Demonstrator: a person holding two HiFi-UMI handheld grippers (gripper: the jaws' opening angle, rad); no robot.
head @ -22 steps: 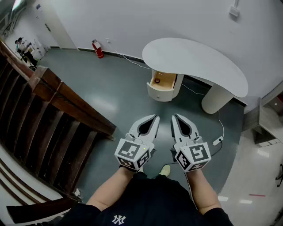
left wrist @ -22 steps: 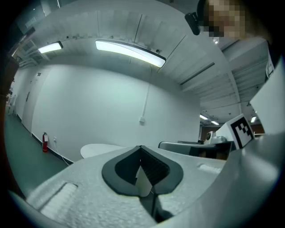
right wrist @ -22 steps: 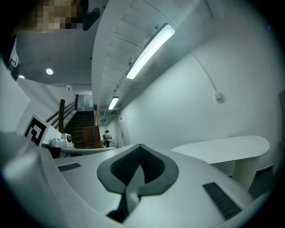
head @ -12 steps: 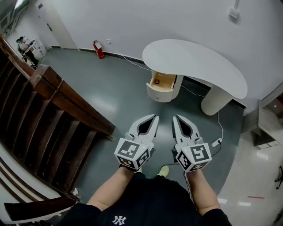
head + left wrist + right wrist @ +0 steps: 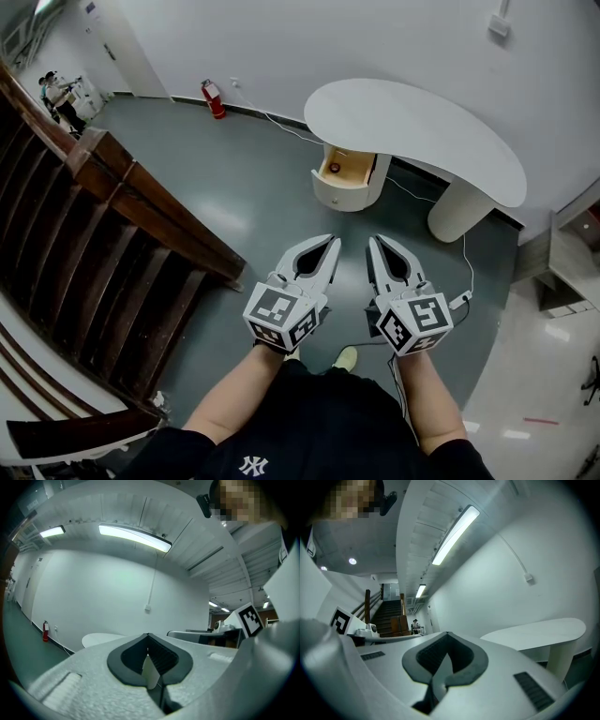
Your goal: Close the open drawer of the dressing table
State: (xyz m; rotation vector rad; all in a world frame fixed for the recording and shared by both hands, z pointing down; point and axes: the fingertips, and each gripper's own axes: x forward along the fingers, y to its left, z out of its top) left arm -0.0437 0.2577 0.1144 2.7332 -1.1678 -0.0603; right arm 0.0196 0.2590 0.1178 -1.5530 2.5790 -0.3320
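Observation:
The white dressing table (image 5: pixel 412 131) stands across the grey floor by the far wall. Its round drawer unit has the top drawer (image 5: pixel 345 171) pulled out, showing a wooden inside with a small red thing in it. My left gripper (image 5: pixel 335 242) and right gripper (image 5: pixel 373 241) are held side by side in front of my body, level and well short of the table. Both are shut with nothing between the jaws. In the left gripper view the shut gripper (image 5: pixel 148 635) points at the table top (image 5: pixel 101 639). In the right gripper view the gripper (image 5: pixel 447 634) has the table top (image 5: pixel 539 632) at its right.
A dark wooden stair railing (image 5: pixel 141 206) runs along the left. A red fire extinguisher (image 5: pixel 214 98) stands by the wall. A white cable with a plug (image 5: pixel 461 300) lies on the floor right of my grippers. The table's thick leg (image 5: pixel 459 211) stands right of the drawer unit.
The head view has shifted slightly and both grippers sit a little higher in the picture. They stay shut and side by side. The drawer stays open.

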